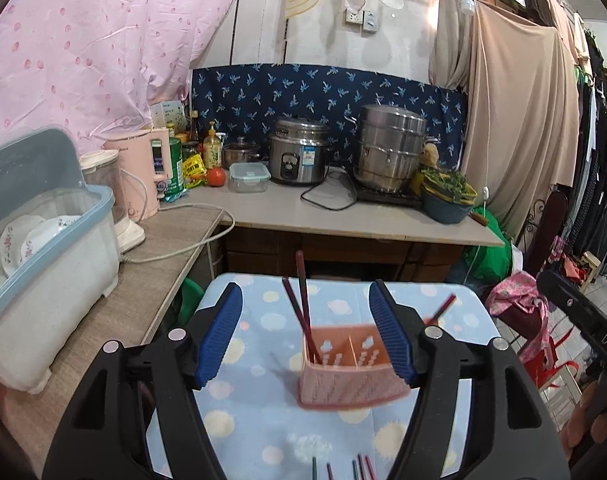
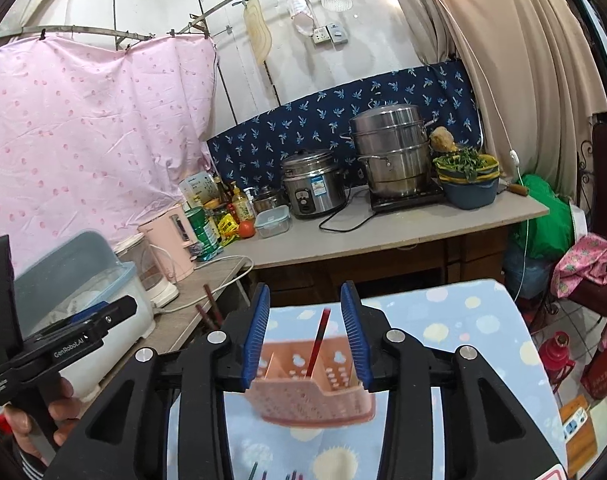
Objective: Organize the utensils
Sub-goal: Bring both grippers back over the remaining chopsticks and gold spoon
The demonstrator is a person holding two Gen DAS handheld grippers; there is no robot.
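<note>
A pink perforated utensil holder (image 1: 353,372) stands on the blue spotted cloth (image 1: 263,432). Two dark red chopsticks (image 1: 301,304) lean in its left compartment, and one (image 1: 441,312) sticks out on the right. My left gripper (image 1: 307,332) is open and empty above the holder. In the right wrist view the holder (image 2: 311,388) shows with one red chopstick (image 2: 318,340) standing between my open fingers; the right gripper (image 2: 309,328) does not touch it. Several loose chopsticks lie on the cloth near me (image 1: 359,468), and they show in the right wrist view too (image 2: 271,474).
A dish rack with plates (image 1: 43,264), a pink kettle (image 1: 143,172) and a white cable (image 1: 183,248) sit on the wooden counter at left. A rice cooker (image 1: 299,152), a steel steamer pot (image 1: 391,152) and a bowl of greens (image 1: 447,196) stand on the back counter.
</note>
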